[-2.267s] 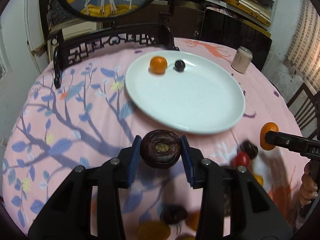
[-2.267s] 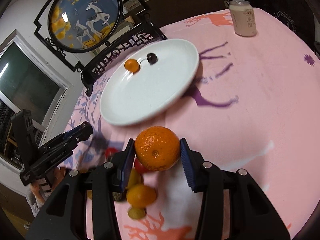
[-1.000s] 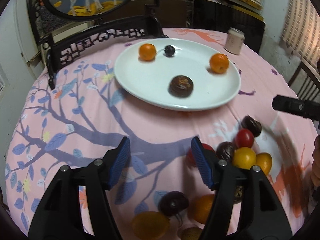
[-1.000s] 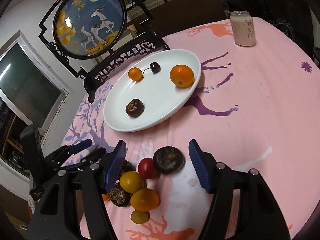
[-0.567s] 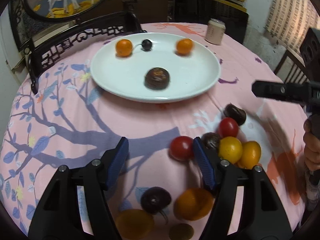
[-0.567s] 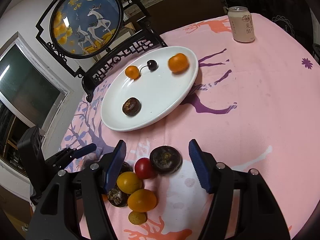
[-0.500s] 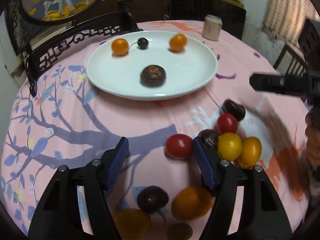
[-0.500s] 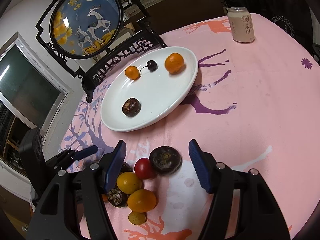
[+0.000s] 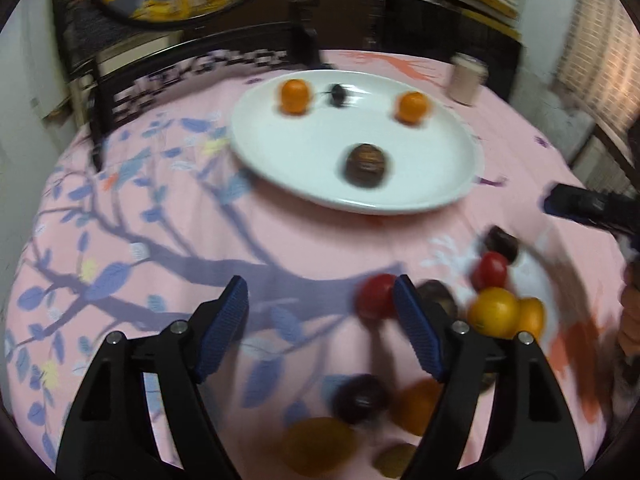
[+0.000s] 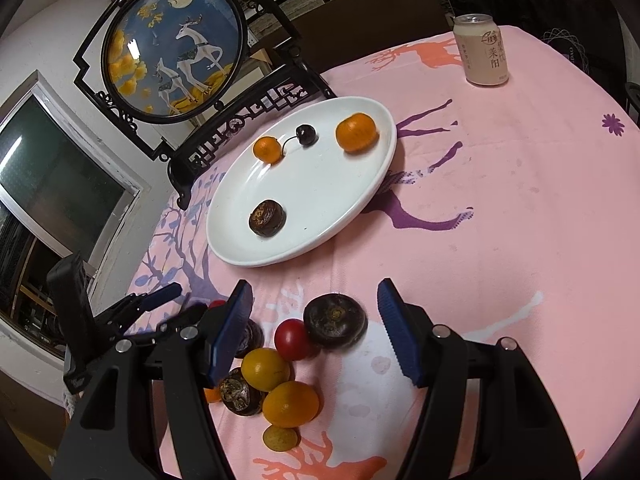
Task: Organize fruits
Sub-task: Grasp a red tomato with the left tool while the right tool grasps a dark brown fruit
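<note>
With a dark fruit [image 9: 366,165] and an orange [image 9: 413,107] newly on the plate [image 9: 280,152], both tongs were empty, the left tongs [image 9: 320,330] opening beside a tomato [image 9: 376,295], the right tongs [image 10: 314,326] apart over the pile.

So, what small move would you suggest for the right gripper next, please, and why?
Probably lower the right gripper straight down and close on the dark fruit. Its jaws stand open and empty with that fruit between them on the cloth, apart from the plate, where four fruits already lie.
</note>
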`<state>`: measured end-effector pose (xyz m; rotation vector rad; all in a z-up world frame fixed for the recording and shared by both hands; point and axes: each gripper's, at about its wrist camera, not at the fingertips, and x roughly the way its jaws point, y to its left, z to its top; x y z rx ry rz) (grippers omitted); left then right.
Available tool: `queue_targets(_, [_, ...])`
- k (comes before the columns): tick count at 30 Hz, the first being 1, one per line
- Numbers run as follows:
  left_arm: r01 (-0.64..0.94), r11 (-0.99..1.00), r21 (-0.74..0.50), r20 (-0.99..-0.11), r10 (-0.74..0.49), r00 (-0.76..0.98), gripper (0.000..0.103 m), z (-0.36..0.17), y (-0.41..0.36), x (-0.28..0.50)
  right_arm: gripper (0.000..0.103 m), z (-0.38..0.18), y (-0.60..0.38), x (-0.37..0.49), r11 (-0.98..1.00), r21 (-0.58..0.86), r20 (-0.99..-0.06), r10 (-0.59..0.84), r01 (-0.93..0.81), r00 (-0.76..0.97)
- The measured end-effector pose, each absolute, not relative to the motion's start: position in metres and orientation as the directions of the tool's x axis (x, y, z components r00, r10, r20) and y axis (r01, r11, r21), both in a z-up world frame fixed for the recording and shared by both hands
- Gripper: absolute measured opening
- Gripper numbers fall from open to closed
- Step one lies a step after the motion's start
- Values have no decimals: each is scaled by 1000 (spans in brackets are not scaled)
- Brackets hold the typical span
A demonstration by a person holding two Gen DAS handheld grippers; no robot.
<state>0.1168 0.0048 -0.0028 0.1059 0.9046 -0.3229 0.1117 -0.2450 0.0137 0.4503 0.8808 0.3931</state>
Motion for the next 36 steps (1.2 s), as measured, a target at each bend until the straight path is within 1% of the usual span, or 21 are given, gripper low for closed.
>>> queue_targets(3, [366,931,-5,-793,-227,566,76,-9,-12,111,65,13,-244,112,834,533,-645,510,-143,569])
queue_targets(5, [374,927,-11,-804,-231,548,76,-15,-17,113,65,11,-245,113,830,540,-645,515,-141,564])
queue_targets(7, [377,925,-45,-804,-257,536,73,-16,-14,116,65,11,-245,113,829,542,-647,516,-138,561])
queue_targets(9, [376,923,-88,-807,-287,517,64,-16,-9,118,65,10,-245,114,830,540,-649,515,-138,559])
queue_targets(10, [371,922,-111,-807,-301,507,63,-16,-5,121,65,10,-244,114,830,541,-650,516,-138,558])
queue_targets(12, [333,935,-122,-810,-287,511,56,-15,5,125,65,10,-245,113,829,542,-649,517,-138,558])
queue_targets(14, [284,939,-195,-809,-318,494,56,-16,21,133,65,11,-245,113,828,544,-646,518,-138,561])
queue_targets(16, [260,940,-222,-804,-327,496,54,-13,29,133,65,11,-246,113,824,550,-642,523,-139,561])
queue_targets(19, [305,928,-214,-802,-345,487,54,-12,19,128,65,11,-245,113,823,551,-644,526,-141,555])
queue_targets(21, [320,930,-179,-813,-323,484,53,-15,10,126,65,9,-244,114,822,551,-651,530,-142,543])
queue_targets(22, [321,931,-171,-821,-315,476,51,-19,7,127,65,7,-242,115,822,552,-657,534,-143,533])
queue_targets(23, [317,932,-176,-829,-314,463,44,-23,7,129,65,6,-241,115,821,553,-662,537,-144,523])
queue_targets(25, [313,934,-170,-828,-308,468,43,-24,7,128,65,2,-238,117,821,552,-674,542,-146,503])
queue_targets(27, [310,933,-183,-830,-315,460,34,-24,9,129,65,-2,-234,118,827,543,-689,538,-147,486])
queue_targets(36, [303,944,-129,-837,-268,477,32,-20,7,125,65,-16,-223,122,851,506,-737,511,-141,443])
